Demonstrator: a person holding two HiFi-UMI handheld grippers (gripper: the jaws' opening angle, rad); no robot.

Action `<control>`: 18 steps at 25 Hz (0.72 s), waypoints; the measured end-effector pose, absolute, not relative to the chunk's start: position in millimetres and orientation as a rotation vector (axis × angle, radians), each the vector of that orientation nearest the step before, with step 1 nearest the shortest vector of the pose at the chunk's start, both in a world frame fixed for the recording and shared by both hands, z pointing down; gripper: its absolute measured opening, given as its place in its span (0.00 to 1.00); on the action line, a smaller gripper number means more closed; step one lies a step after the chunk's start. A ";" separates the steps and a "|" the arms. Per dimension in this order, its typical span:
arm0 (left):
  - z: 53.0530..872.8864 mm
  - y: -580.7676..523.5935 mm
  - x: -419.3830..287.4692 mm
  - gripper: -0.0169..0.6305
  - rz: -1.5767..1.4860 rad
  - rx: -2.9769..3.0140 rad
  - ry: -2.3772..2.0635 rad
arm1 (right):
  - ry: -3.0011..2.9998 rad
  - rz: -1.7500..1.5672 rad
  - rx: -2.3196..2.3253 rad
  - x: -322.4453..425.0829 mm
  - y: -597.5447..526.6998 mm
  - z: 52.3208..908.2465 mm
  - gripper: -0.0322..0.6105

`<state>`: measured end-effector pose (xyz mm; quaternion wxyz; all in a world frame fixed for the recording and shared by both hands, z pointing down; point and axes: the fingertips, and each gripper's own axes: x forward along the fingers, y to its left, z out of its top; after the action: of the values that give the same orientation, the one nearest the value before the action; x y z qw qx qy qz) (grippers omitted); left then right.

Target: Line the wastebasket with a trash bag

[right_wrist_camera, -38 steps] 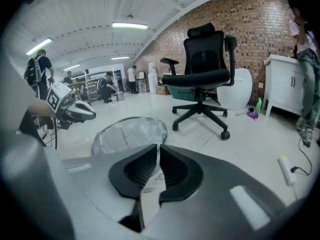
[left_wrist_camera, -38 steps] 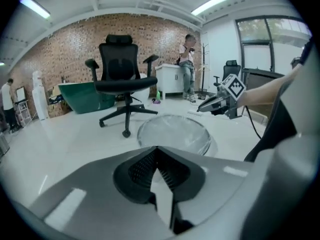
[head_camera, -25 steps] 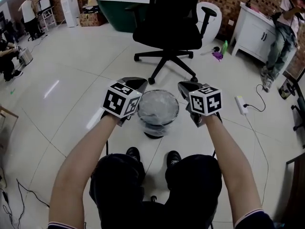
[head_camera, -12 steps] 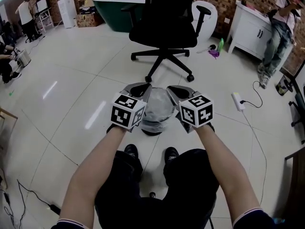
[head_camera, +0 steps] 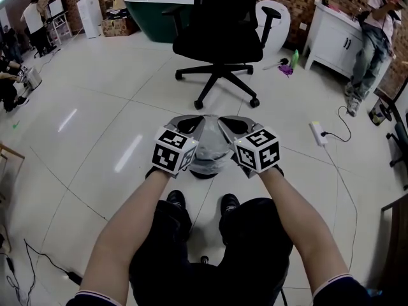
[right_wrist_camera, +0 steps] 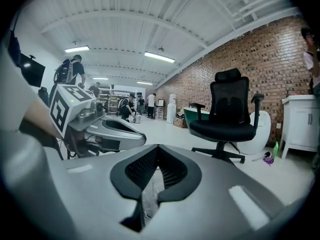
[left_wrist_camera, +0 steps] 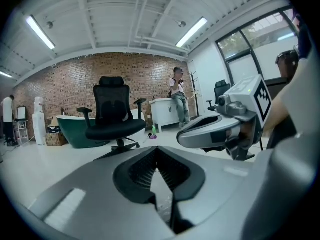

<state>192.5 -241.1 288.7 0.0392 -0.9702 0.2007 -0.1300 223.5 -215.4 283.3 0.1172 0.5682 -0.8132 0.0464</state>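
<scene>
- The left gripper (head_camera: pixel 196 123) and the right gripper (head_camera: pixel 224 125) are side by side, nearly touching, just above the wastebasket (head_camera: pixel 204 173). The basket stands on the pale tiled floor (head_camera: pixel 95 126) in front of the seated person's shoes.
- Each gripper's jaws are pressed together on a thin fold of the trash bag (head_camera: pixel 210 144). In both gripper views, crinkled clear film (left_wrist_camera: pixel 162 196) (right_wrist_camera: pixel 149 198) shows between the ribbed pads.
- Judged from this, the step is opening the bag's mouth. To do it well:
  - Keep both pinches firm and draw the grippers apart evenly, so the film stretches instead of slipping out.
  - Bring the hem down on opposite sides of the rim, so it folds over the outside.
  - Pull gently. The basket looks light and could tip or slide on the smooth tiles, and thin film tears at a hard pinch.
  - Keep the bag's body hanging inside the basket, not bunched on top.
- The bag is translucent grey-white film. It is gathered into a crumpled peak between the two grippers and drapes over the basket's top.
- Only the basket's dark lower part shows beneath the bag. I cannot tell whether any of the hem is already seated on the rim.
</scene>
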 end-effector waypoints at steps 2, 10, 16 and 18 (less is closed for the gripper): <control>287.7 -239.3 190.5 0.05 -0.391 -2.974 0.619 | -2.374 0.125 1.659 221.8 -213.4 283.1 0.05; 283.1 -236.5 182.3 0.05 -0.359 -2.989 0.639 | -2.356 0.118 1.658 218.9 -209.6 283.0 0.05; 280.1 -235.2 177.7 0.05 -0.337 -2.997 0.649 | -2.343 0.102 1.648 214.2 -208.5 282.5 0.05; 280.6 -234.6 176.5 0.05 -0.339 -2.998 0.648 | -2.340 0.100 1.646 213.2 -208.2 282.9 0.05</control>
<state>176.5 -234.6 280.6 0.0277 -0.9712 0.2097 -0.1097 213.2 -208.2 282.9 0.1390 0.5694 -0.8095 0.0345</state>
